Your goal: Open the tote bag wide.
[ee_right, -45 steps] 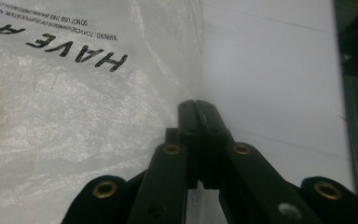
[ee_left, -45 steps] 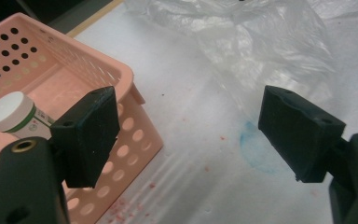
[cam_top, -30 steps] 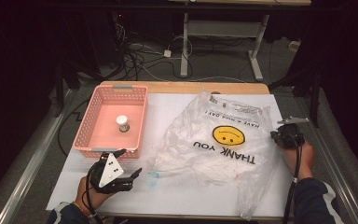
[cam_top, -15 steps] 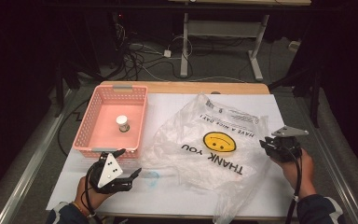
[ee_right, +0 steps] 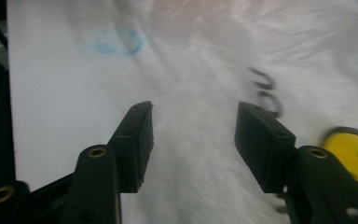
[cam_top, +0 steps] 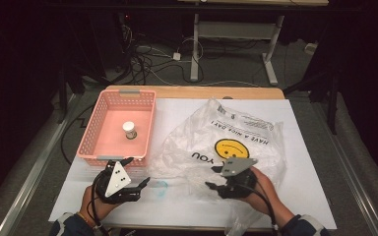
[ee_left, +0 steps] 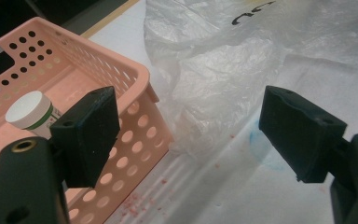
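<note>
One bottle (cam_top: 129,130) stands in the pink basket (cam_top: 91,135). Just below the basket, the left gripper (cam_top: 136,175) hangs with jaws spread, empty. Right of the basket, the right gripper (cam_top: 214,178) gapes over the bag (cam_top: 236,132).

plastic bag (cam_top: 236,142): "have a nice day!", "you".
</note>
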{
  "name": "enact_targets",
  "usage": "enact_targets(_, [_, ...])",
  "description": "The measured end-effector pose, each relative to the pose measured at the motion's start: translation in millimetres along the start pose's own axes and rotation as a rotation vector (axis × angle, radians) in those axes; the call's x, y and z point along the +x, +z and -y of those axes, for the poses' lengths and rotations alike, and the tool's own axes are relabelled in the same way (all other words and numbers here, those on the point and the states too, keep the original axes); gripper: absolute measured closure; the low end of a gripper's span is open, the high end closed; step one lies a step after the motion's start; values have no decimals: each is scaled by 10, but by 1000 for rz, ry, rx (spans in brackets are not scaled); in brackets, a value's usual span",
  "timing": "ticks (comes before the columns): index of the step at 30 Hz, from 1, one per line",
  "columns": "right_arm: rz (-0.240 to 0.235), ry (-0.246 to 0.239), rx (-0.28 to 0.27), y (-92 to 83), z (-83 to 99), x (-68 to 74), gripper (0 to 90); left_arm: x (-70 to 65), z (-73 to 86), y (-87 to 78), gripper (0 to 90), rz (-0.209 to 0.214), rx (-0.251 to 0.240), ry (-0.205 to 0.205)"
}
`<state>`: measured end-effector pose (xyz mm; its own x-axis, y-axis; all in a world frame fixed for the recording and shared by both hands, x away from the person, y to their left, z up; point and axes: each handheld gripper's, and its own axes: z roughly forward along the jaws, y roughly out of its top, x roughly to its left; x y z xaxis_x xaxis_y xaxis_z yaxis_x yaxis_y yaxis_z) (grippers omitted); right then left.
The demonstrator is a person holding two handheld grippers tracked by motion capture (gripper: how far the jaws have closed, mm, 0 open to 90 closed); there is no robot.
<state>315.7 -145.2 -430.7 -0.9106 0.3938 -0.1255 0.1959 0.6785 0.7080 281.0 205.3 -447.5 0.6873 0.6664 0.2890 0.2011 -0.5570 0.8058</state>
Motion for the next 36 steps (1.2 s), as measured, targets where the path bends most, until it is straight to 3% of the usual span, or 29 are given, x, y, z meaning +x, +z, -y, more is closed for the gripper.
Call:
enact_targets(1, [0, 0, 0, 0, 0, 0, 470, -2, 2, 1, 195, 1, 1, -1])
enact_targets(4, [-30, -13, 86, 303, 14, 24, 447, -7, 3, 3, 195, 3, 2, 1])
enact_targets(6, [-19, 0, 115, 400, 28, 3, 463, -6, 5, 4, 195, 3, 2, 0])
enact_targets(9, [-25, 1, 145, 481, 52, -35, 572, -2, 9, 9, 195, 5, 3, -3])
enact_targets(11, [-64, 30, 123, 492, 70, -75, 676, -1, 11, 14, 195, 7, 6, -1])
enact_targets(14, [-56, 41, 131, 481, 74, -98, 815, -7, 13, 22, 195, 9, 11, 1])
enact_targets(16, [-62, 53, 125, 478, 81, -124, 855, -10, 12, 24, 195, 10, 12, 3])
enact_targets(22, [-18, 62, 106, 420, 72, -154, 898, -9, 10, 26, 195, 10, 14, 3])
enact_targets(27, [65, 58, 49, 276, 21, -205, 900, -4, 6, 23, 195, 7, 14, 3])
enact_targets(31, [128, 68, 1, 150, -28, -293, 900, 35, -13, 8, 198, 6, 6, -5])
enact_targets(36, [213, 97, -59, 12, -141, -492, 900, 164, -116, -21, 198, -26, -21, -26])
